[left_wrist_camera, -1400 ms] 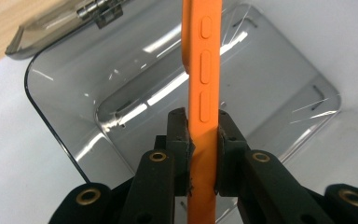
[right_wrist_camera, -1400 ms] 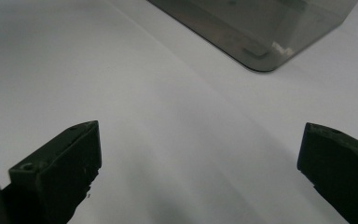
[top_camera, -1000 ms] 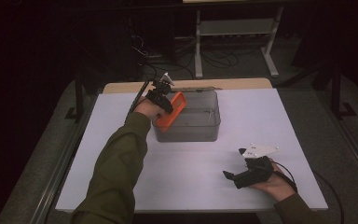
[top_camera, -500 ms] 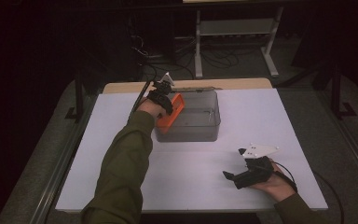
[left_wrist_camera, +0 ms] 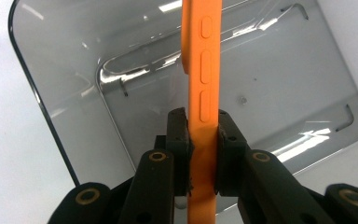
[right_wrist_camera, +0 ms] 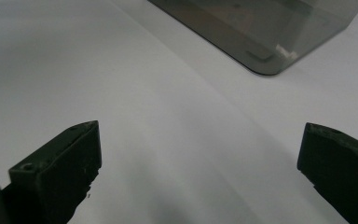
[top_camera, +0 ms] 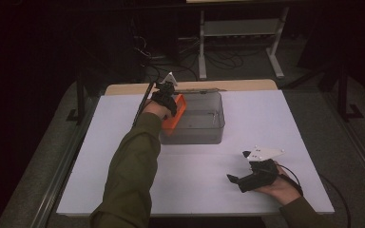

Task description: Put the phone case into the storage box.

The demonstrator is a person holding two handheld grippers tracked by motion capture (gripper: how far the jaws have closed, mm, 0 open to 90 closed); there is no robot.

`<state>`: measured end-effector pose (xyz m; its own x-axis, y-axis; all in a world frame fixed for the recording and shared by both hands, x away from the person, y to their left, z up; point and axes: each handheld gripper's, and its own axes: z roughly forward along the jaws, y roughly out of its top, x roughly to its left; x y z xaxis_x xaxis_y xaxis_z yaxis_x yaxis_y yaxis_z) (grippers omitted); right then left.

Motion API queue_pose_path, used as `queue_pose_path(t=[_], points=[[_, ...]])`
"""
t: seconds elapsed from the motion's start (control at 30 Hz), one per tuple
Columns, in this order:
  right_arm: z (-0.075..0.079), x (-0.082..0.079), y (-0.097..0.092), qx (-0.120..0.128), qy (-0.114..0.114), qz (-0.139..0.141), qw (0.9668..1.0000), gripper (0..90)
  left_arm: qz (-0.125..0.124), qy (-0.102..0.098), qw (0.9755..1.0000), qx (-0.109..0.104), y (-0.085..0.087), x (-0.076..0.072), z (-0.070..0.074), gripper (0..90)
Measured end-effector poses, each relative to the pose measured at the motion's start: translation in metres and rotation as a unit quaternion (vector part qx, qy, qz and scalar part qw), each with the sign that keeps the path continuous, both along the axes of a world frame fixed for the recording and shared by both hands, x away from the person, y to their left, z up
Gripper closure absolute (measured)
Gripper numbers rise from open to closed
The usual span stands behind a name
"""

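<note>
A white table (top_camera: pixel 285 123) is carrying a clear smoky plastic bin (top_camera: pixel 204 126), which is sitting directly under the left gripper (top_camera: pixel 167 95) and well ahead of the right gripper (top_camera: pixel 240 180). The right gripper is resting low by the table's near edge.

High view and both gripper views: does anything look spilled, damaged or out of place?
Nothing stands out. The left gripper holds the orange phone case edge-on over the clear smoky plastic bin, which sits upright on the white table. The right gripper rests open near the table's front edge.
</note>
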<state>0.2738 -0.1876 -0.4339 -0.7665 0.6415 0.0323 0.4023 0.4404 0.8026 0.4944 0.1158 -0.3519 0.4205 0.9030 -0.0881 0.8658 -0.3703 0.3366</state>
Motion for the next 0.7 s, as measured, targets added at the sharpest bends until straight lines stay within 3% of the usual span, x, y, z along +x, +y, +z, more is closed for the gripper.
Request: queue_pose_path(t=[0.7], points=[[0.0, 0.0, -0.0006, -0.002, -0.002, 0.0, 1.0, 0.0, 0.07, 0.01, 0.9975, -0.004, -0.0007, -0.0018, 0.0016, 78.7]])
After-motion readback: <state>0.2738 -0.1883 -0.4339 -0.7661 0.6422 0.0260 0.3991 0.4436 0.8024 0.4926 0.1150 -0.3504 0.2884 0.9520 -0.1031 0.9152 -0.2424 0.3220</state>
